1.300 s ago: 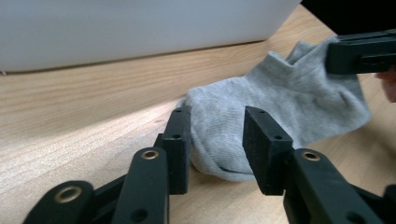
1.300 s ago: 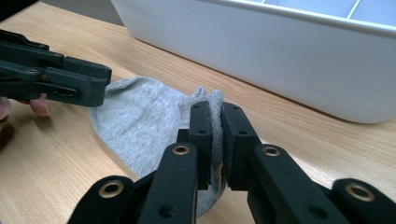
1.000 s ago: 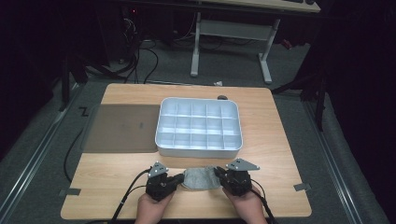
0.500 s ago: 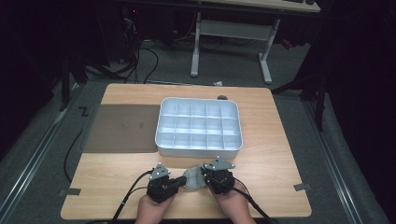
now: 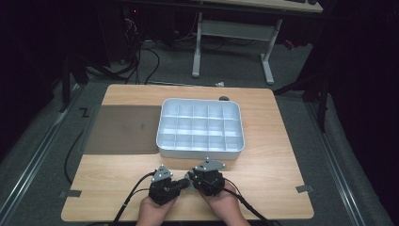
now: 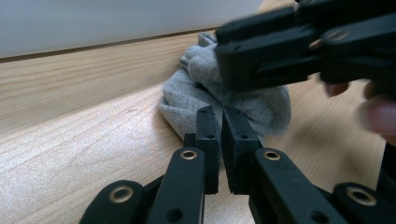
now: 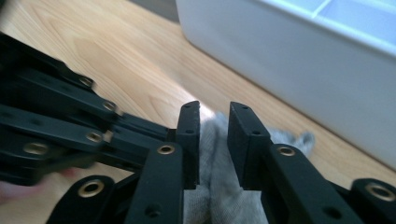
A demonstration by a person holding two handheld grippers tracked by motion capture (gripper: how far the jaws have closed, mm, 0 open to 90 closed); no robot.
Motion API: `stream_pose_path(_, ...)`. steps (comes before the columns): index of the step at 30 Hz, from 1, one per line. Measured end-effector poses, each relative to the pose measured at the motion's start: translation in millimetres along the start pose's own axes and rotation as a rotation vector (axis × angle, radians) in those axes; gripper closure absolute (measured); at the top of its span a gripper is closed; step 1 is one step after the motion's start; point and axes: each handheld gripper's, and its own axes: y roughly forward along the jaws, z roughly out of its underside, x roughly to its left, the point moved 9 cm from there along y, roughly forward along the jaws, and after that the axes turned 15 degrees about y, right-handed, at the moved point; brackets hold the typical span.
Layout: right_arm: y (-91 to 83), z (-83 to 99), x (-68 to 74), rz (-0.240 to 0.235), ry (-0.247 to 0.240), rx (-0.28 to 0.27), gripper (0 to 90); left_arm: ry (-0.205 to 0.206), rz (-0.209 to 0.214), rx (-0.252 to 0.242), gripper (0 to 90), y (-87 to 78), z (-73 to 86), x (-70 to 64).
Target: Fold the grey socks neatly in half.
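The worktop is bare at its left and right front corners. A white compartment tray is set mid-worktop, a grey mat just beside it. The grey cloth lies near the front edge, between both tongs. The left tongs are nearly closed on its edge. The right tongs are slightly parted around a fold. In the high view, most of the cloth is hidden.

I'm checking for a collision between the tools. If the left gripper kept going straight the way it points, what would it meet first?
Most likely the grey cloth just past the left gripper, then the right gripper above it; depth is unclear.
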Motion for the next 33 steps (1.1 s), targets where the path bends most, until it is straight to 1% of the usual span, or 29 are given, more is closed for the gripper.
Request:
stream_pose_path(3, -9.7, -5.3, 3.9, -0.021, -0.008, -0.021, 70.5, 0.001, -0.001, -0.001, 85.5, 0.0, -0.1, 0.1)
stream_pose_path(4, -13.5, -6.6, 3.6, -0.015, -0.011, -0.029, 70.4, 0.001, -0.001, -0.001, 85.4, 0.0, -0.1, 0.1)
stream_pose_path(5, -13.5, -6.6, 3.6, -0.015, -0.011, -0.029, 70.4, 0.001, -0.001, -0.001, 85.4, 0.0, -0.1, 0.1)
stream_pose_path(6, -21.8, -8.5, 0.9, -0.009, -0.008, -0.049, 69.6, 0.002, -0.003, -0.002, 85.3, 0.0, -0.1, 0.1)
stream_pose_path(9, -31.4, -8.3, -6.7, 0.006, 0.007, -0.074, 69.1, 0.003, -0.003, -0.002, 85.1, 0.0, -0.1, 0.1)
stream_pose_path(10, -34.0, -6.6, -9.9, 0.012, 0.012, -0.075, 68.9, 0.003, -0.002, -0.003, 84.9, 0.0, -0.1, 0.0)
stream_pose_path(11, -34.0, -6.6, -9.9, 0.012, 0.012, -0.075, 68.9, 0.003, -0.002, -0.003, 84.8, 0.0, -0.1, 0.0)
stream_pose_path(12, -37.3, 0.0, -16.1, 0.016, 0.03, -0.071, 68.8, 0.004, -0.003, -0.003, 84.6, 0.0, -0.1, 0.0)
stream_pose_path(15, -37.6, 11.6, -18.2, 0.006, 0.048, -0.054, 67.0, 0.004, -0.003, -0.002, 84.5, 0.0, 0.0, 0.0)
stream_pose_path(16, -37.6, 11.6, -18.2, 0.006, 0.048, -0.054, 67.0, 0.004, -0.003, -0.002, 84.4, 0.0, 0.0, 0.0)
stream_pose_path(17, -35.9, 19.7, -17.1, 0.004, 0.056, -0.041, 66.2, 0.004, -0.003, -0.002, 84.3, 0.0, 0.0, -0.1)
stream_pose_path(18, -33.8, 22.6, -17.3, 0.005, 0.053, -0.038, 66.1, 0.004, -0.003, -0.002, 84.3, 0.0, 0.0, -0.1)
stream_pose_path(21, -26.0, 29.7, -18.9, 0.008, 0.065, -0.019, 66.5, 0.007, -0.003, -0.001, 84.2, -0.3, 0.2, -0.3)
stream_pose_path(23, -20.2, 34.5, -20.6, 0.017, 0.067, -0.002, 68.9, 0.008, -0.001, -0.001, 84.1, -0.5, 0.3, -0.6)
stream_pose_path(24, -17.2, 36.7, -21.0, 0.019, 0.064, 0.003, 72.0, 0.008, -0.001, -0.001, 84.1, -0.5, 0.3, -0.6)
stream_pose_path(26, -14.4, 38.4, -22.0, 0.027, 0.061, 0.003, 82.6, 0.008, 0.0, -0.001, 84.0, -0.5, 0.4, -0.7)
stream_pose_path(27, -13.9, 38.1, -22.1, 0.029, 0.062, -0.002, 85.6, 0.008, 0.001, -0.001, 83.9, -0.5, 0.3, -0.8)
stream_pose_path(29, -15.0, 35.1, -21.4, 0.035, 0.058, -0.02, 86.6, 0.007, -0.001, -0.002, 83.9, -0.3, 0.2, -0.8)
stream_pose_path(33, -20.2, 26.1, -14.7, 0.021, 0.032, -0.049, 86.8, 0.009, -0.004, 0.001, 84.0, 0.2, 0.3, -1.0)
